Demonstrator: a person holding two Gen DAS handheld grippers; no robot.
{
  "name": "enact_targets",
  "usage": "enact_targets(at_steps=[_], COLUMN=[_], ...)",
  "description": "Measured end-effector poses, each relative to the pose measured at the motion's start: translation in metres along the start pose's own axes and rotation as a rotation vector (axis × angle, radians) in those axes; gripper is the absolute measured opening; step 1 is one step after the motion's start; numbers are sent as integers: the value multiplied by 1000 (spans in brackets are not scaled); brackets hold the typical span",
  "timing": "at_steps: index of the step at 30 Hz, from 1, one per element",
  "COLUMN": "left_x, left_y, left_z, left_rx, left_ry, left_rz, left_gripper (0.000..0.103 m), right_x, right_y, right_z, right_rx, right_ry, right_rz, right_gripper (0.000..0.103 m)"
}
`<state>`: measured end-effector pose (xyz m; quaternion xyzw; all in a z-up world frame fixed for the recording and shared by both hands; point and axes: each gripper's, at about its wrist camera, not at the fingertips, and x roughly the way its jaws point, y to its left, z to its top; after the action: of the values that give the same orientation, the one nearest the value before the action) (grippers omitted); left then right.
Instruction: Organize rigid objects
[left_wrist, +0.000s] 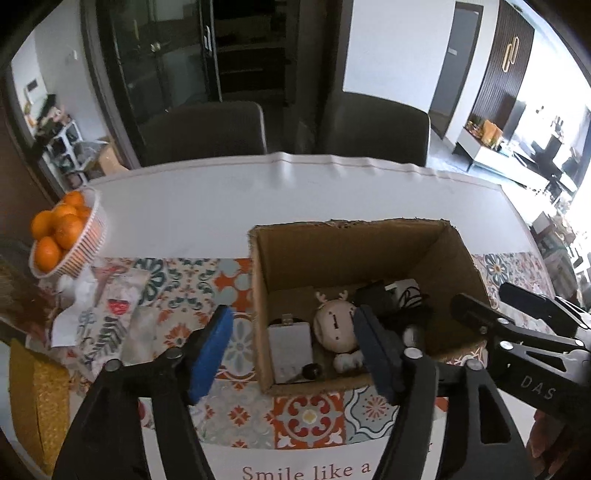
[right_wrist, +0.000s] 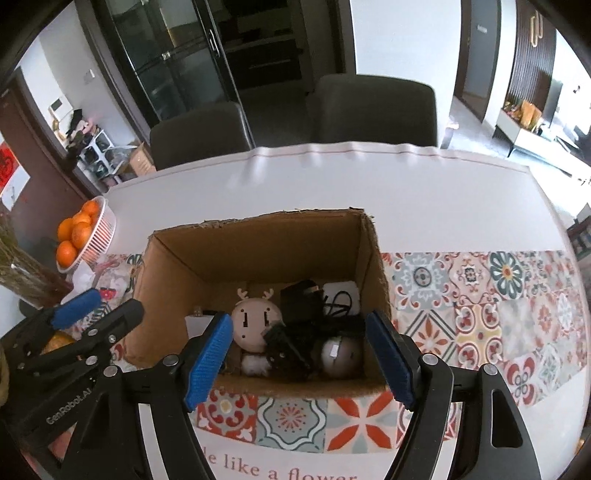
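Note:
An open cardboard box (left_wrist: 259, 295) (right_wrist: 258, 240) stands on the patterned table runner. Inside it lie a pale deer-faced figurine (left_wrist: 334, 325) (right_wrist: 255, 319), a grey rectangular device (left_wrist: 290, 347), a black adapter (right_wrist: 301, 302) with tangled cable, a white charger (right_wrist: 341, 288) and a round silvery ball (right_wrist: 340, 354). My left gripper (left_wrist: 295, 354) hovers open over the box's near left corner, nothing gripped. Over the near edge of the box my right gripper (right_wrist: 299, 360) is open too, with nothing held. Each gripper shows in the other's view: the right (left_wrist: 517, 321), the left (right_wrist: 92, 314).
A white basket of oranges (left_wrist: 62, 232) (right_wrist: 83, 234) sits at the table's left edge, with crumpled paper and packets (left_wrist: 107, 314) beside it. A yellow textured item (left_wrist: 40, 398) lies at the near left. Two dark chairs (left_wrist: 207, 129) (left_wrist: 376, 125) stand behind the table.

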<state>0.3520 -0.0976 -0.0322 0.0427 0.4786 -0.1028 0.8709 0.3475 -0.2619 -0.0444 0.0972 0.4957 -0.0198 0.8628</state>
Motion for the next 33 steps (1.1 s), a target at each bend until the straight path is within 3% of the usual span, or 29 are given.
enact_targets(at_steps=[8, 13, 33], left_x=[-51, -92, -207], left_y=[2, 1, -5], left_z=[-23, -43, -104], left_rx=[11, 23, 31], left_ry=[-126, -250, -505], left_rz=[68, 98, 126], left_gripper=[89, 100, 103], right_x=[-53, -89, -209], right_y=[4, 8, 26], right_z=[-24, -42, -116], right_rx=[-10, -19, -51], right_ry=[-142, -223, -484], right_rz=[-81, -121, -135], right_gripper=[88, 92, 96])
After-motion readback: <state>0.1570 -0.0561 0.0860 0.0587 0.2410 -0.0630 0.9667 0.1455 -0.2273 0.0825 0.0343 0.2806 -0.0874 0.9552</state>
